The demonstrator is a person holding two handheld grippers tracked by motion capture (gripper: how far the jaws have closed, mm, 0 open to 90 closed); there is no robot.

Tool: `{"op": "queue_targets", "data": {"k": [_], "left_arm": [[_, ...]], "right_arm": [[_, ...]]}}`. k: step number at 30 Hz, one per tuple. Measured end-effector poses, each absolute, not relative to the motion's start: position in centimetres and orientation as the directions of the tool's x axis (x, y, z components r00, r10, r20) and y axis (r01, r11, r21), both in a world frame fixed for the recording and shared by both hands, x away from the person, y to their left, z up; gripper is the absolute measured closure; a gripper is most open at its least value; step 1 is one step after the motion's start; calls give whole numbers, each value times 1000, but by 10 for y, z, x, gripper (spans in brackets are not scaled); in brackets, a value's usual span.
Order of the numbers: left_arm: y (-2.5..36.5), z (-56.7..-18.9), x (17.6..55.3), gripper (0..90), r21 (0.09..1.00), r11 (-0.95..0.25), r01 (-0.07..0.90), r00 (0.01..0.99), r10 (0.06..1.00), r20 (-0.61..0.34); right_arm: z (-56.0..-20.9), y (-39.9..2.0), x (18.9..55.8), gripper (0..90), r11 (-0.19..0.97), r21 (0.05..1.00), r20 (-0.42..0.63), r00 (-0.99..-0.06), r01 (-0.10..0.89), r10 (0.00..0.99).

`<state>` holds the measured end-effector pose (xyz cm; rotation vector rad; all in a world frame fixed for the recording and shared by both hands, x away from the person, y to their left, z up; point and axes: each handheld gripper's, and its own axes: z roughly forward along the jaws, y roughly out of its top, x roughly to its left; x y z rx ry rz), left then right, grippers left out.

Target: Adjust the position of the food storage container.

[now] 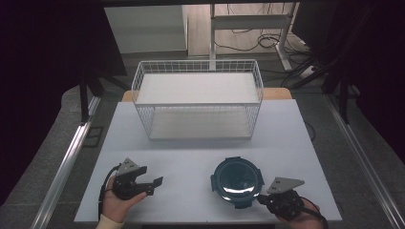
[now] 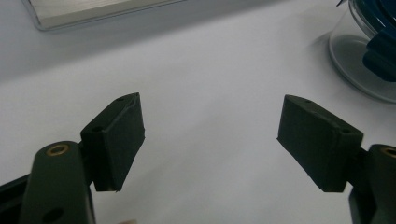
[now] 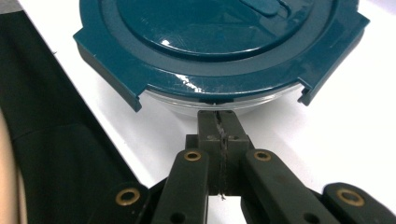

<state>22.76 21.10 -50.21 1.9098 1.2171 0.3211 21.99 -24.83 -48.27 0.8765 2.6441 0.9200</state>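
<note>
Round teal-lidded container (image 1: 237, 182), no legible markings; right gripper (image 3: 218, 122) clenched at its rim, left gripper (image 2: 210, 140) released.

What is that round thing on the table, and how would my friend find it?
Start at the white wire basket at the far side of the white table. Come toward the person, a little to the right, to a round clear container with a dark teal lid. It sits just beyond the right gripper, whose jaws are pressed together at its rim.
</note>
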Motion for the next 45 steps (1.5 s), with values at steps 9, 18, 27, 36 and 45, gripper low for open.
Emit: {"op": "queue_targets", "data": {"k": [9,18,27,36,45], "left_arm": [[210,-502,228,221,755,-191,627,503,840,-205],[210,-502,228,222,753,-188,630,497,843,-206],[210,-502,229,221,753,-186,631,495,844,-206],[212,-501,228,222,759,-181,626,494,845,-206],[213,-500,227,222,761,-172,626,493,843,-215]], "right_arm": [[-483,-240,231,900,618,636,-21,-791,462,612],[-484,-225,240,900,627,634,-26,-798,453,603],[-486,-209,244,900,632,638,-22,-810,440,586],[-486,-189,247,900,642,642,-9,-834,418,552],[-487,-164,259,900,651,639,17,-853,410,521]]}}
